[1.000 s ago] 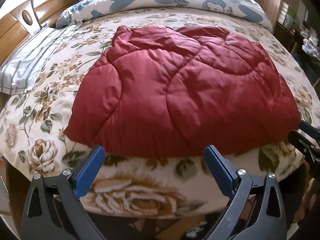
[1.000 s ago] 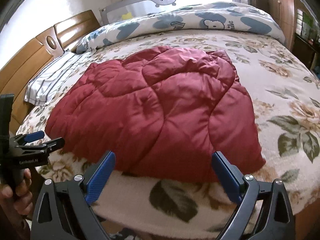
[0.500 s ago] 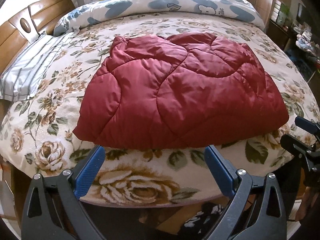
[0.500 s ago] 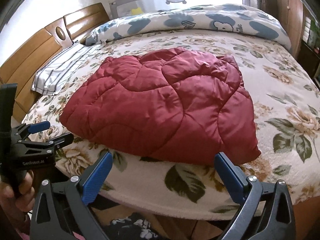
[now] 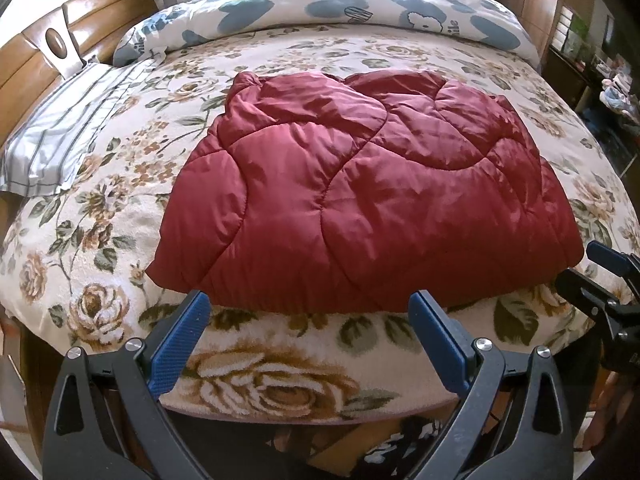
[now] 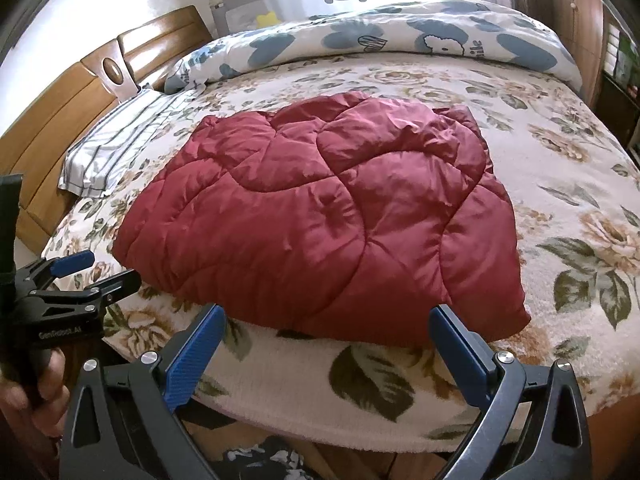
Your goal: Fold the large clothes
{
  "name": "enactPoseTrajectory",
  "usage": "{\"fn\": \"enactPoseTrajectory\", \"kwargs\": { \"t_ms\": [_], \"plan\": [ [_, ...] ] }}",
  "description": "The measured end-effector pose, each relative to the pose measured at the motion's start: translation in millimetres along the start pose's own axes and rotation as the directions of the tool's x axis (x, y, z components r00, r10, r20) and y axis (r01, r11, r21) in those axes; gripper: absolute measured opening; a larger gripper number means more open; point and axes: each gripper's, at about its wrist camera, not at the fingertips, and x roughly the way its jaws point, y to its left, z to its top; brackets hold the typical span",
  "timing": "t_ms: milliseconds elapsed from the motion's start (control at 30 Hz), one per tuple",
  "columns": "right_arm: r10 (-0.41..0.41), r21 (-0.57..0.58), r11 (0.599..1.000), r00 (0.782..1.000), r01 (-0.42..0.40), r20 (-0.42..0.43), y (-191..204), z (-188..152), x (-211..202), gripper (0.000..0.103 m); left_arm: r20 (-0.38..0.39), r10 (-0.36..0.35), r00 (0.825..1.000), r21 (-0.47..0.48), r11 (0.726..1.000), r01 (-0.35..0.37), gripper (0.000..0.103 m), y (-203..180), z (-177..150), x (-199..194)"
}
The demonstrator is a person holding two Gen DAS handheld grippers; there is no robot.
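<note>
Left gripper (image 5: 308, 312) and right gripper (image 6: 330, 326) both gape wide, holding nothing, poised off the near edge of the bed (image 5: 272, 380). At 12 o'clock from each lies the folded red quilted garment (image 5: 360, 208) on the floral blanket; a striped pillow (image 5: 68, 136) sits at 10 o'clock.

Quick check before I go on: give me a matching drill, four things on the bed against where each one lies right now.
Things:
1. red quilted coat
2. striped pillow
3. blue-patterned duvet
4. left gripper

Places:
A. rolled along the far edge of the bed
B. open at the near edge
C. flat in the middle of the floral blanket
D. by the wooden headboard

Pairs: 1-C, 2-D, 3-A, 4-B
</note>
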Motion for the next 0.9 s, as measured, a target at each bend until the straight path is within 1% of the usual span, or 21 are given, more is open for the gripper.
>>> {"fn": "enactPoseTrajectory", "kwargs": {
  "t_ms": [600,900],
  "plan": [
    [0.0,-0.002,1.0,1.0,0.0,-0.001,2.2,11.8,4.7,0.102,0.002,-0.001,1.0,0.005,1.0,0.0,0.1,1.3,0.8,0.4],
    [0.001,-0.004,1.0,1.0,-0.001,-0.002,3.6,15.6,6.0,0.102,0.002,0.004,1.0,0.005,1.0,-0.004,0.1,1.7,7.5,3.6]
  ]
}}
